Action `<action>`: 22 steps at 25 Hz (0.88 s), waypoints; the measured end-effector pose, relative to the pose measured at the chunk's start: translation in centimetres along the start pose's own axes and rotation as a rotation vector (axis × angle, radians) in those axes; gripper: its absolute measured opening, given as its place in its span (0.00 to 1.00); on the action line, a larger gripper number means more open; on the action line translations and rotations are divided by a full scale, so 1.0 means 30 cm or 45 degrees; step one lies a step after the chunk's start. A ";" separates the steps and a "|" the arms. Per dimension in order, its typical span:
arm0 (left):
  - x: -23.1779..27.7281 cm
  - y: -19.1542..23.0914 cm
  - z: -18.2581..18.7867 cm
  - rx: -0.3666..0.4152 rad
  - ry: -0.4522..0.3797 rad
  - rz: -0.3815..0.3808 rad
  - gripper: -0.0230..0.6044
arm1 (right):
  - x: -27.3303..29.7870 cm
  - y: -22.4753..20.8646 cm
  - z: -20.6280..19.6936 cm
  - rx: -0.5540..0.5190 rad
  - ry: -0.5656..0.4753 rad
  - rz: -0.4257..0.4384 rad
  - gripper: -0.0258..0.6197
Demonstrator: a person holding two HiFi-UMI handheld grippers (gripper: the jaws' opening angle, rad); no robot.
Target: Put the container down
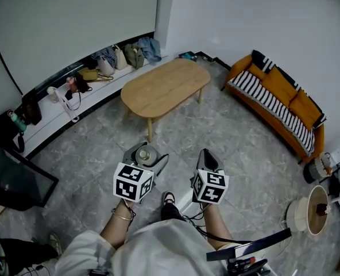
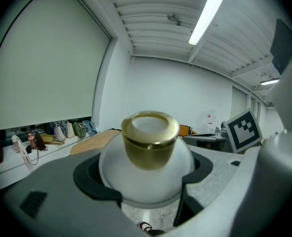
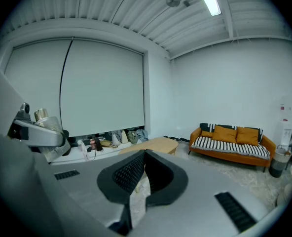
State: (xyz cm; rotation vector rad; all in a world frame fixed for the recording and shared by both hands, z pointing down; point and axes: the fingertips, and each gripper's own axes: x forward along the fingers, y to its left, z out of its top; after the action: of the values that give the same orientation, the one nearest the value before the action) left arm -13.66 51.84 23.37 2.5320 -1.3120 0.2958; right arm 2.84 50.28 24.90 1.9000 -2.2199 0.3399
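The left hand-held gripper (image 1: 149,156) squeezes the round white container (image 2: 146,181) with its gold cap (image 2: 150,138), low in the middle. The right hand-held gripper (image 3: 144,157) is closed, empty. Open floor (image 1: 227,131) lies between them and the wooden tabletop's (image 1: 165,85) near edge.

No word, number or brand name can be read in any view. The left cube (image 1: 133,183) on the left tongs (image 1: 147,153) and the right cube (image 1: 210,187) on the right tongs (image 1: 207,157) bear only black-and-white square patterns, without letters. A white wall notice (image 2: 211,116) has marks too small to read.
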 end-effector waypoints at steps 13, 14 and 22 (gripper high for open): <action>0.340 0.111 0.144 0.000 0.008 0.036 0.58 | 0.354 -0.149 0.127 -0.012 0.005 0.052 0.08; 0.368 0.114 0.163 0.003 0.005 0.038 0.58 | 0.380 -0.166 0.146 -0.007 -0.003 0.057 0.08; 0.582 0.144 0.279 0.044 0.003 0.041 0.58 | 0.571 -0.310 0.222 0.038 -0.013 0.058 0.08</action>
State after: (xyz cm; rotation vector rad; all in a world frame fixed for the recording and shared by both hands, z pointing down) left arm -6.82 33.33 21.41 2.5399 -1.3598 0.3310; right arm 9.38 30.77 24.07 1.8728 -2.2798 0.3732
